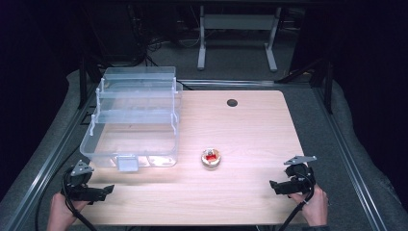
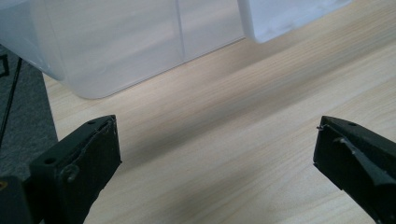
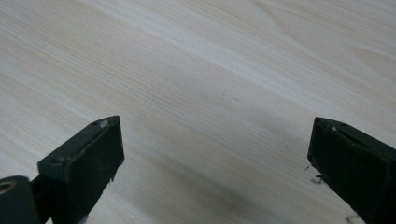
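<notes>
A clear plastic tiered storage box [image 1: 134, 120] stands opened out on the left half of the wooden table [image 1: 250, 125]. A small round container with something red inside [image 1: 211, 157] sits on the table to the right of the box's front corner. My left gripper [image 1: 107, 190] rests at the front left edge, open, nothing between its jaws; its own view has the box's near wall [image 2: 121, 42] just ahead and its grey latch [image 2: 285, 16]. At the front right, my right gripper [image 1: 272, 185] is open over bare wood [image 3: 201, 93], pointing left.
A dark cable hole [image 1: 232, 102] marks the table's far middle. Grey matting [image 1: 332, 144] surrounds the table, with metal rails along both sides. A white metal stand [image 1: 238, 36] is on the floor behind. A hand [image 1: 315, 207] holds each gripper at the bottom edge.
</notes>
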### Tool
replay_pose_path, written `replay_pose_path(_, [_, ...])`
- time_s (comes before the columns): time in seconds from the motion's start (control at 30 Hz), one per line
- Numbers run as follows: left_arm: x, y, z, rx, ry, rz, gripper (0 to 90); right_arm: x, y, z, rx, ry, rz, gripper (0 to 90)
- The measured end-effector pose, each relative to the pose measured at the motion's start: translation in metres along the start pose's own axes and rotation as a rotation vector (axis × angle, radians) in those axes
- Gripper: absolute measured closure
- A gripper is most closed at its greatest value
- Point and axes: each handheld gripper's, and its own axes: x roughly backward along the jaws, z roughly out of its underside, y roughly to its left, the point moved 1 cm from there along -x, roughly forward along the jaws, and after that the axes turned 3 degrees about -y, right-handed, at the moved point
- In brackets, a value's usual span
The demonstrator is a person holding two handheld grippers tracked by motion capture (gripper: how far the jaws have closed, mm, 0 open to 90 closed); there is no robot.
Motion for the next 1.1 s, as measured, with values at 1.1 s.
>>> replay_pose_path(1.1, [-0.001,0.002,0.002,0.008,0.02,0.014,0.3,-0.029,0.047,-0.069,0.15,0.052,-0.085,2.5])
